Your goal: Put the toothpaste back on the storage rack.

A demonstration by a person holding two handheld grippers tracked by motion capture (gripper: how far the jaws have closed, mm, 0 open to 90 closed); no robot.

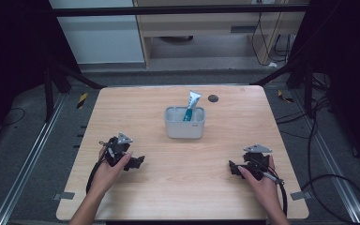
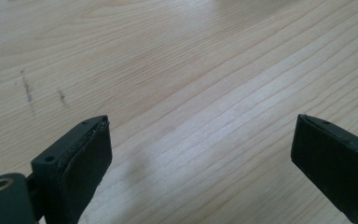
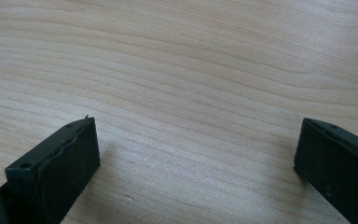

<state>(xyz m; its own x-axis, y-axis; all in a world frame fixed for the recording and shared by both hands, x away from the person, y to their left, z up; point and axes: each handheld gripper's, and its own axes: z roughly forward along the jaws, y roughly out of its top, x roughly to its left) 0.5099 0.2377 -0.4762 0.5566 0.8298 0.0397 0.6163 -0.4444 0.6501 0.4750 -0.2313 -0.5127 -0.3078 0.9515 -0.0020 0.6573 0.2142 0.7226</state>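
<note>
Behind both spread-open claws, a white-and-teal tube (image 1: pixel 191 106) stands tilted inside the grey holder (image 1: pixel 184 127).

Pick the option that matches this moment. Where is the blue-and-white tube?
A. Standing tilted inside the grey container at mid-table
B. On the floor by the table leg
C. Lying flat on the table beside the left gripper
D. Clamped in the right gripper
A: in the high view the tube leans inside the grey container, apart from both grippers, whose jaws stand open over bare wood.
</note>
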